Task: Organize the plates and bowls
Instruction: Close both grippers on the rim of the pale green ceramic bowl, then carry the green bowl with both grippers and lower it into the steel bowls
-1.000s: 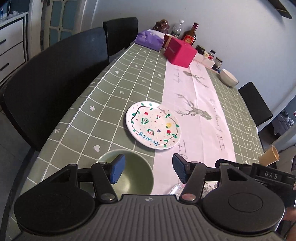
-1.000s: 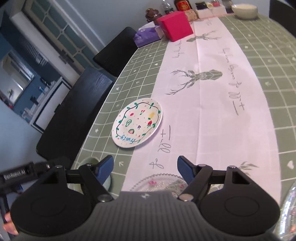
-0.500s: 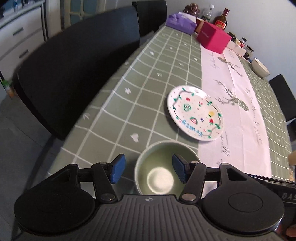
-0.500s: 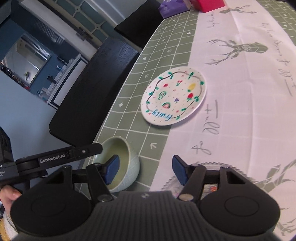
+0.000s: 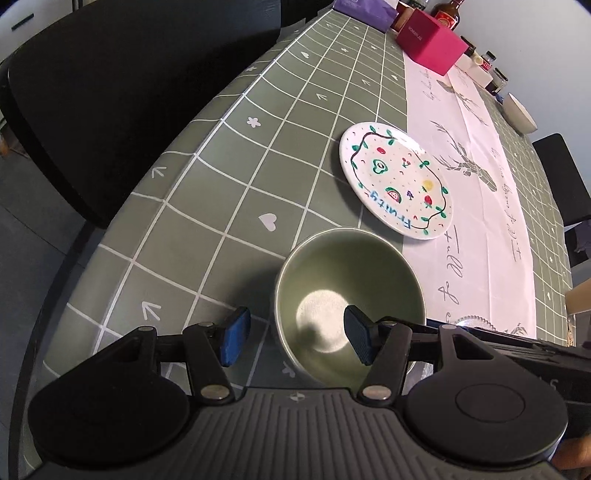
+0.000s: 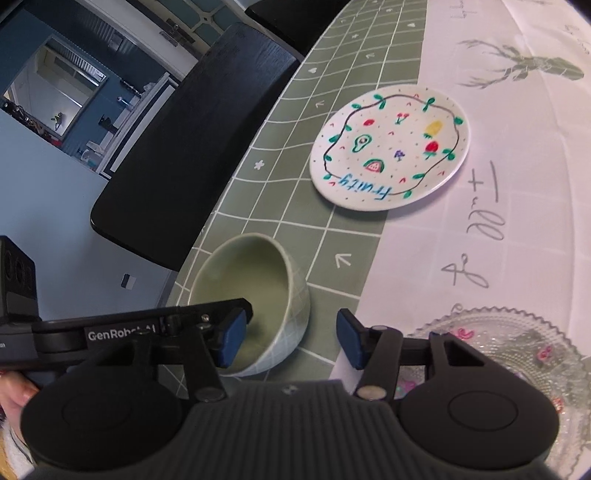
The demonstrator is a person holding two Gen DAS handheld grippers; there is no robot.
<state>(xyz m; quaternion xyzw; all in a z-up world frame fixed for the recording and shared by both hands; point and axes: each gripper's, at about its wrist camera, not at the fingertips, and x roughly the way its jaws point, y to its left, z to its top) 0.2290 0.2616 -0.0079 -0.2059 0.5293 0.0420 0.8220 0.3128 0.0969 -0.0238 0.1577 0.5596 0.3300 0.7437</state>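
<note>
A pale green bowl (image 5: 349, 291) stands upright near the table's front left corner. My left gripper (image 5: 295, 339) is open and straddles its near wall, the right pad inside the bowl and the left pad outside; neither pad presses on it. In the right wrist view the same bowl (image 6: 255, 291) shows with a left gripper finger (image 6: 236, 306) reaching into it. My right gripper (image 6: 291, 341) hovers just right of the bowl with its jaws closing; only the bowl's right side and tablecloth show between them. The white "Fruity" plate (image 6: 389, 147) lies beyond. A patterned glass plate (image 6: 517, 350) lies at the lower right.
A black chair (image 5: 129, 92) stands close along the table's left edge (image 5: 110, 251). Far down the table are a pink box (image 5: 430, 44), a purple pack (image 5: 364, 9), bottles and a white bowl (image 5: 519, 114). A white deer-print runner (image 5: 480, 206) covers the middle.
Both grippers came down toward the green bowl. The left one shifted so that its right pad is now inside the bowl. The right gripper's jaws have narrowed.
</note>
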